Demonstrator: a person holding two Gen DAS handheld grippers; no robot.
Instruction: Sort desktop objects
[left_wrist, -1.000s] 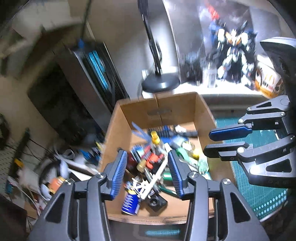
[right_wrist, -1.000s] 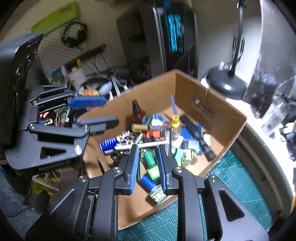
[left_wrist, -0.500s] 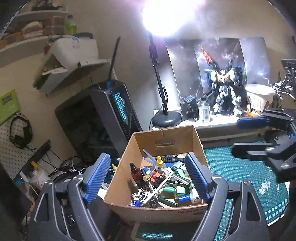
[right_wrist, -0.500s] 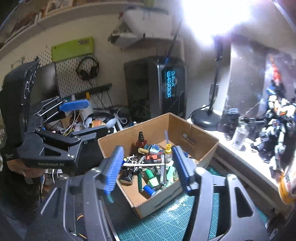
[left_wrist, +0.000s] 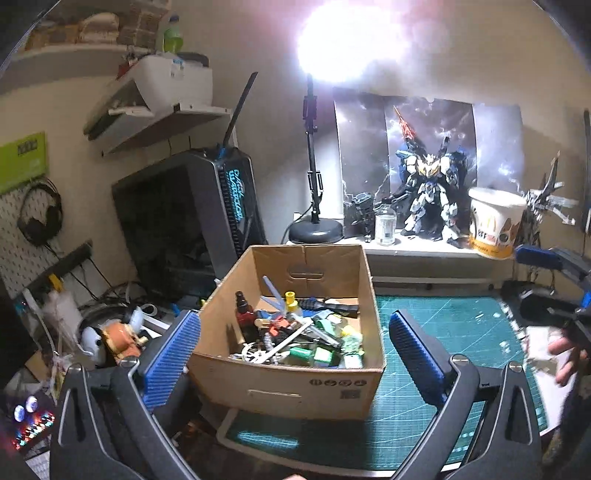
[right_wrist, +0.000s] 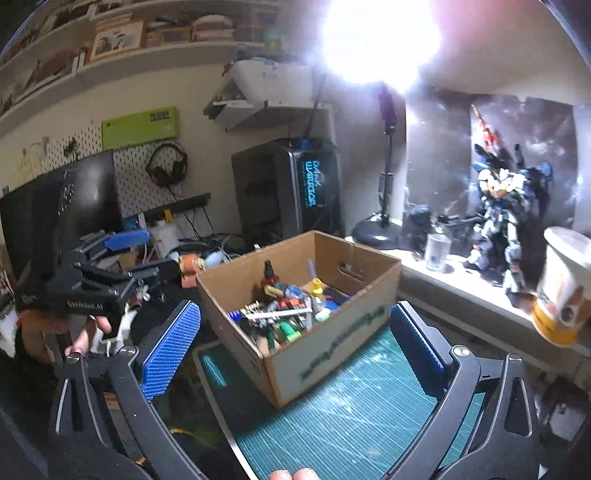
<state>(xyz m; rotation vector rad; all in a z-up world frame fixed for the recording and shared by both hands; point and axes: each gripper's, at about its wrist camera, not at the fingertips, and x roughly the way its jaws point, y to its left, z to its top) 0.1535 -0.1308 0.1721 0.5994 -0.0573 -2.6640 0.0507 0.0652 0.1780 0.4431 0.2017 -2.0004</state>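
While both pairs of jaws are opening wide with nothing between them, the left gripper (left_wrist: 291, 354) and right gripper (right_wrist: 293, 347) face the cardboard box (left_wrist: 291, 384), which sits on the green cutting mat (left_wrist: 443, 332) and is heaped with small objects (left_wrist: 295, 336). These look light, hard and tangled, some of them slick bottles; I would pinch one top piece across its narrow body.

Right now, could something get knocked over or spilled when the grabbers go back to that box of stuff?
Maybe. The cardboard box sits at the cutting mat's left edge, so a bump might push it off. The things inside are tangled, so one could drag others out. The robot model and paper cup stand close behind. Both the left gripper and right gripper are opening, empty.
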